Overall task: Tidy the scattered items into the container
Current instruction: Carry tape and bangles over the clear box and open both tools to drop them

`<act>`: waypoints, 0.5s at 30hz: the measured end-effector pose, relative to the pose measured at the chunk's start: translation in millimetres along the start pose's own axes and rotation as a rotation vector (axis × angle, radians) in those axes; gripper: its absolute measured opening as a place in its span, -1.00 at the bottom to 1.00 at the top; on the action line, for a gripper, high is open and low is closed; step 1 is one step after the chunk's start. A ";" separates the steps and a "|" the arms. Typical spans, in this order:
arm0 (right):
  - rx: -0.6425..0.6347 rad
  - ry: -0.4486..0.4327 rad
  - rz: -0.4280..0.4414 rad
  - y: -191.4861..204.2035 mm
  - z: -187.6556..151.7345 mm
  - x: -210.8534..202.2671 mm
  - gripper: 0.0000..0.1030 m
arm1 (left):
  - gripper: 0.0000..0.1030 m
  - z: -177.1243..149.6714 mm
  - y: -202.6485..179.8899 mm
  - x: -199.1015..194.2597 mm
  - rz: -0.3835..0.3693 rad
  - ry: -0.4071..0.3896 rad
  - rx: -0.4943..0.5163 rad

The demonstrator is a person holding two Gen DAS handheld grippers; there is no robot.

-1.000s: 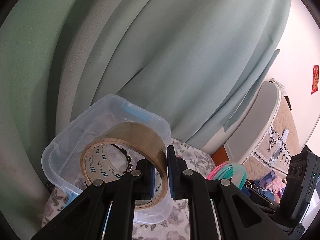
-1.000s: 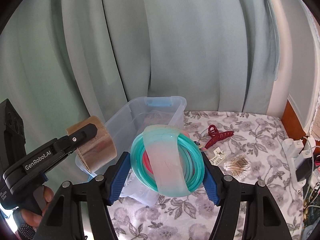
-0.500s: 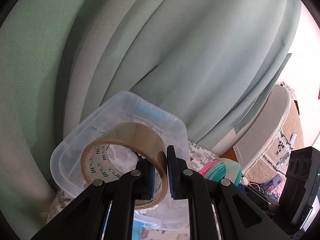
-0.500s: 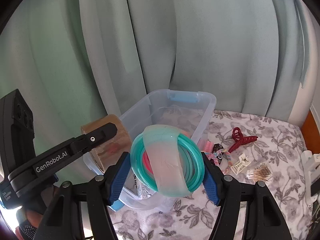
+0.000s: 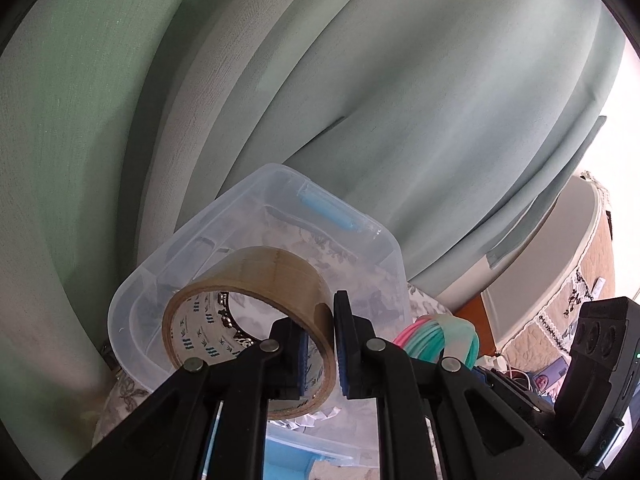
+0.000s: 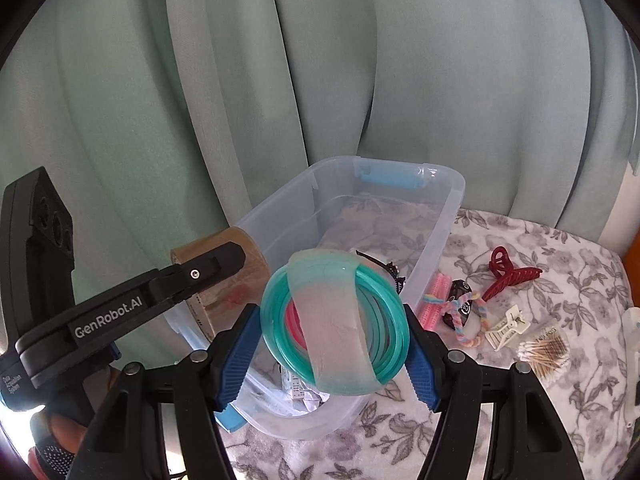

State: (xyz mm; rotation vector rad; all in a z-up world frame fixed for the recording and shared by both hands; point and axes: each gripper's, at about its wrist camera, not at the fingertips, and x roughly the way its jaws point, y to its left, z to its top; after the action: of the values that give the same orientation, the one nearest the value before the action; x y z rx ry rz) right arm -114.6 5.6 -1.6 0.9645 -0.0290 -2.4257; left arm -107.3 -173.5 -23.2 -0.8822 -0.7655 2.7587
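Brown tape roll (image 5: 256, 320) is pinched through its wall by the left gripper (image 5: 320, 350), jaws nearly together, held over the near edge of the clear container (image 5: 248, 208). The right gripper (image 6: 334, 344), level and pointing forward, clamps a bundle of teal bangles (image 6: 384, 320) between wide-set blue pads (image 6: 238, 354), above the container's near end. A red hair claw (image 6: 510, 274) lies right of its jaws on the floral cloth (image 6: 540, 248).

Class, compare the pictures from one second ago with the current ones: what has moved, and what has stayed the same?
Both grippers have advanced toward the clear plastic bin, which now looms larger. The left gripper carries the brown tape roll over the bin's rim; the right gripper brings the teal bangle bundle above its near end. Unchanged: both grips stay shut, and the red claw clip, cotton swabs and white clip lie unmoved on the floral cloth.
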 end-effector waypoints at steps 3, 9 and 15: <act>0.004 0.008 0.003 -0.7 1.5 4.7 0.37 | -0.78 -0.3 2.7 2.6 0.008 0.006 -0.005; -0.007 0.013 0.001 0.1 2.6 14.3 0.37 | -0.78 -1.7 12.4 9.2 0.026 0.031 -0.029; -0.022 0.010 0.013 2.6 6.1 21.4 0.37 | -0.77 -2.8 14.2 14.2 0.040 0.044 -0.029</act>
State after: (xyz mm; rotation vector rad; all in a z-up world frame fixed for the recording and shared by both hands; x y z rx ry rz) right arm -130.3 -7.9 -10.0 0.9632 -0.0048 -2.4048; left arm -117.1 -180.5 -39.5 -0.9708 -0.7900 2.7595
